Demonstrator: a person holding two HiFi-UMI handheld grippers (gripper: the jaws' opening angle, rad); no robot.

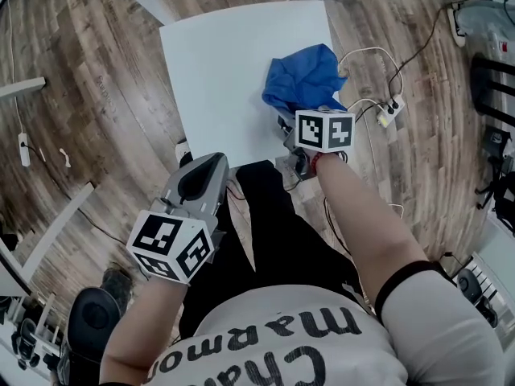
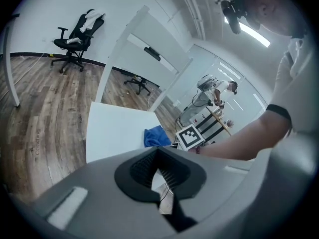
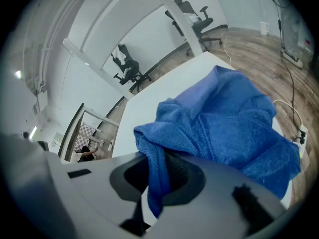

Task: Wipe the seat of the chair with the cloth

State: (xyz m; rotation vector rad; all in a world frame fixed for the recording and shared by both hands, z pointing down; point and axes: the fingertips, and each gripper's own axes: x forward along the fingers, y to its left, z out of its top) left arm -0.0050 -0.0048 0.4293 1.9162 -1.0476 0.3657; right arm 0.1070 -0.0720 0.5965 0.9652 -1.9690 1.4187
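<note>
Cloth [image 1: 304, 77] lies bunched at the right near edge of the seat [image 1: 217, 63], straight ahead of the right gripper [image 1: 291, 125], whose jaws are clamped on a fold of it. Bare white seat spreads left and away from there. Left gripper [image 1: 201, 179] hangs off the near edge, farther from the cloth, jaws together on nothing. Wood floor [image 1: 88, 79] all round, cables [image 1: 378, 71] to the right

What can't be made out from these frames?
- Head view: the right gripper's jaws sit under its marker cube; its grip on the blue cloth shows only in its own view.
- White surface: legs hidden beneath it everywhere, so a chair is unconfirmed.
- Right gripper view: cloth hides the surface beneath.
</note>
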